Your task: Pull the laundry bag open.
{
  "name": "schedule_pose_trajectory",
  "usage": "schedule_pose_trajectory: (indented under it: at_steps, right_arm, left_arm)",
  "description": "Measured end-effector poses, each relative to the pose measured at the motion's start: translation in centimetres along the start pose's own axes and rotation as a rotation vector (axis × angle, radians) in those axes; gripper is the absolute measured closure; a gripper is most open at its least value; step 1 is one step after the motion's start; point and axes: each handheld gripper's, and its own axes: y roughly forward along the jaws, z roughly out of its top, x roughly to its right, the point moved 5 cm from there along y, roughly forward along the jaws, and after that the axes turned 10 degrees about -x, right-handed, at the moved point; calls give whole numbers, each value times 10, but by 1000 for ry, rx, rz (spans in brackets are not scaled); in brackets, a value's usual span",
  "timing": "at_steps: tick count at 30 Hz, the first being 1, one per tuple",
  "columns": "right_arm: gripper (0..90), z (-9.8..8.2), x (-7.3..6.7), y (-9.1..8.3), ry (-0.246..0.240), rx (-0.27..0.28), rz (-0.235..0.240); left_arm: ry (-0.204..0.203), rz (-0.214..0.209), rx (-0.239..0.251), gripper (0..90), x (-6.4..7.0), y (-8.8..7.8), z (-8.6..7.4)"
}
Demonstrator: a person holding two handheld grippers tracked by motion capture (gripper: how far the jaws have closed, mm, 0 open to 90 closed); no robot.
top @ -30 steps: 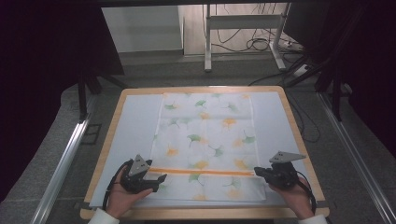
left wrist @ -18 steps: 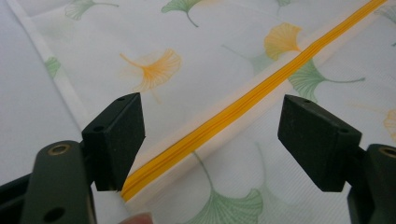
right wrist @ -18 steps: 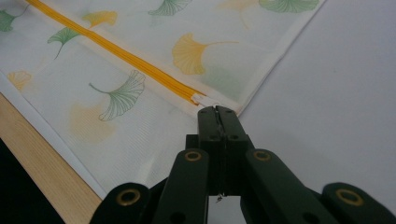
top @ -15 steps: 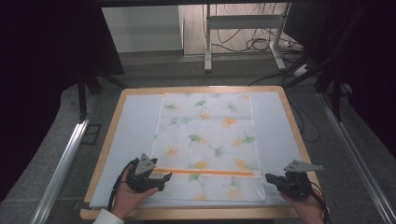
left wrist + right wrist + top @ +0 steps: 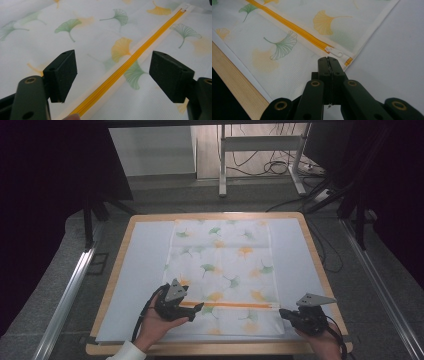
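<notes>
Bag [image 5: 220, 270]: flat on mat [image 5: 140, 270], mid-table; ginkgo-leaf print, no legible writing.
Zip [image 5: 235, 305]: orange, across near end.
Left gripper [image 5: 197, 308]: released, jaws astride zip.
Right gripper [image 5: 328, 60]: clenched, empty, just beside zip pull [image 5: 335, 53].

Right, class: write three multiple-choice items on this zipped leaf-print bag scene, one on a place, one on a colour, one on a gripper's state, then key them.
1. The zipper pull sits at the zipper's end nearest:
A the right gripper
B the left gripper
C neither

2. The zipper is:
A green
B orange-yellow
C black

3. The left gripper's jaws are:
A shut
B gripping the bag
C open

Key: A, the pull lies just ahead of the right gripper's tips; B, an orange-yellow strip; C, its jaws stand wide apart either side of the zipper.
</notes>
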Motion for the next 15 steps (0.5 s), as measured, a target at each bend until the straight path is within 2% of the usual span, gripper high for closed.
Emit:
schedule_pose_trajectory:
  at_steps: [3, 8, 15]
  right_arm:
    - [892, 0, -1, 1, -3, -8, 4]
    - [892, -1, -2, 1, 0, -8, 1]
    - [892, -1, -7, 6, -31, -34, -10]
  left_arm:
    - [-11, -36, -12, 222, 6, 8, 8]
    - [-9, -69, -7, 225, 17, 15, 22]
    - [29, -112, -27, 254, 35, 29, 37]
